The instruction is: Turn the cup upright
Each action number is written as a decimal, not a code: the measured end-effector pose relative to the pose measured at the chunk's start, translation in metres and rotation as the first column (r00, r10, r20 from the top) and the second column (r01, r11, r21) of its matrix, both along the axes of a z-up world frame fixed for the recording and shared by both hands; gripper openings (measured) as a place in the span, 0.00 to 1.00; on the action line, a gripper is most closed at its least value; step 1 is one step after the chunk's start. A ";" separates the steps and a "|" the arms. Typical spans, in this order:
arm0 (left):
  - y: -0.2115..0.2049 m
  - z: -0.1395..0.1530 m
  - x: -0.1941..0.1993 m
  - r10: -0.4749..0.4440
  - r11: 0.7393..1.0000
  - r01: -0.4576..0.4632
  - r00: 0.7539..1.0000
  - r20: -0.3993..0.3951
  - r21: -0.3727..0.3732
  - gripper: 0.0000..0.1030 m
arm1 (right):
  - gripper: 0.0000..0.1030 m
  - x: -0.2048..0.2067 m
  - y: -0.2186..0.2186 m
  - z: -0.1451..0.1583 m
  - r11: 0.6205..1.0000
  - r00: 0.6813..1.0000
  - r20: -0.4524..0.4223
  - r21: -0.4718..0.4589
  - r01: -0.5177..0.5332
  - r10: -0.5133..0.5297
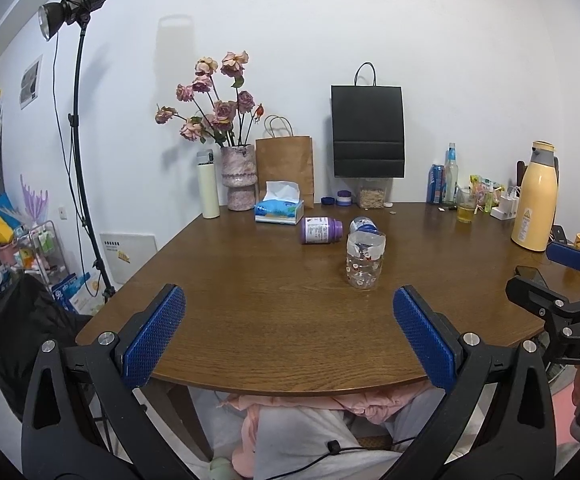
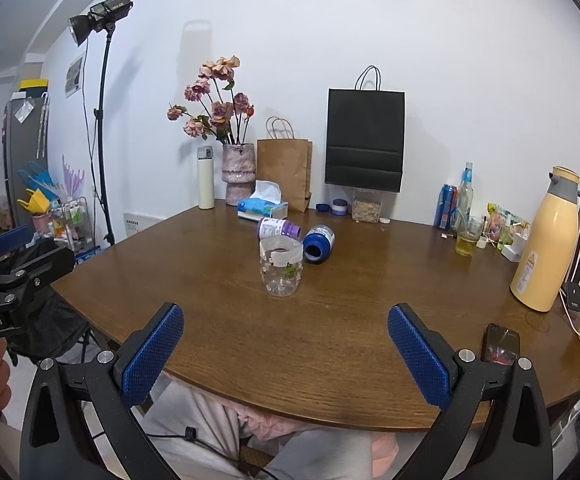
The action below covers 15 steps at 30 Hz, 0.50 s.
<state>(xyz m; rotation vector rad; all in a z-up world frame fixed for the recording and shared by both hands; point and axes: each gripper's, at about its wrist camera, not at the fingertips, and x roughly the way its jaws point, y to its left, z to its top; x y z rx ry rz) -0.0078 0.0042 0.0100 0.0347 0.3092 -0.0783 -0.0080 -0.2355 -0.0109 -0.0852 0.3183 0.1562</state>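
The clear plastic cup with small flower prints and a white tape band at its rim (image 1: 365, 259) stands near the middle of the round brown wooden table (image 1: 250, 300), and its open mouth seems to face up, so I judge the flip is done or almost done. The left gripper (image 1: 290, 334) and the right gripper (image 2: 286, 354) both hang over the near table edge, well apart from the cup, each with its blue pads spread wide and nothing between them. To finish well, I would only check that the cup rests flat and keep both tools back, because a light cup like this tips from a small touch. The right wrist view shows that the blue-capped bottle (image 2: 319, 243) lies on its side just behind the cup, beside the purple-lidded bottle (image 2: 279, 228); in the left wrist view the cup covers most of that blue bottle.
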 end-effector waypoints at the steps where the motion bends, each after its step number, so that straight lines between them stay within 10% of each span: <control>1: -0.002 -0.001 0.000 0.001 1.000 -0.001 1.000 0.002 0.000 1.00 | 1.00 0.000 0.000 0.001 1.000 1.000 -0.001 0.005 -0.001 0.001; 15: 0.000 -0.004 -0.001 0.005 1.000 -0.005 1.000 -0.005 -0.002 1.00 | 1.00 0.000 -0.001 0.000 0.999 1.000 -0.016 0.030 0.010 -0.009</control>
